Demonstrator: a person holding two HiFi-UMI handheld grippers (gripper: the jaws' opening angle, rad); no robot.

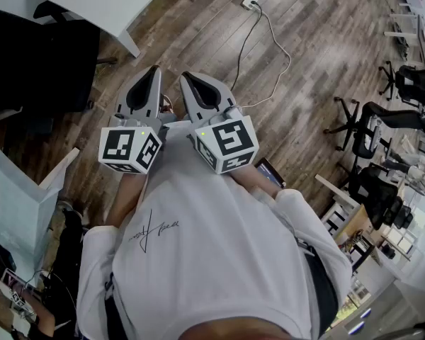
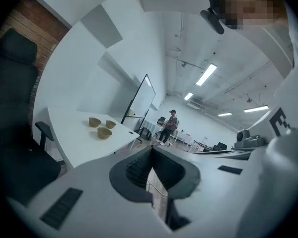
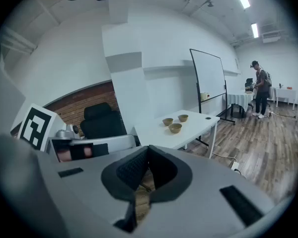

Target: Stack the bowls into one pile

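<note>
- Currently holds left tool (image 2: 151, 150) and right tool (image 3: 148, 148) pinched closed, empty, side by side.
- Shows three bowls (image 3: 175, 128) unstacked on white surface (image 3: 154, 135), well ahead of both.
- Lie at 1 o'clock from right tool, 10 o'clock from left tool; neither clearly nearer.

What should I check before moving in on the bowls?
1. Bowls unstacked: ok, three sit apart on the table.
2. Left gripper empty: ok, shut on nothing.
3. Right gripper empty: ok, shut on nothing.
4. Jaws open for a grasp: not ok, both shut.
5. Bowls in reach: not ok, the table stands well ahead.
6. Floor path: cannot tell; a cable lies ahead.
</note>
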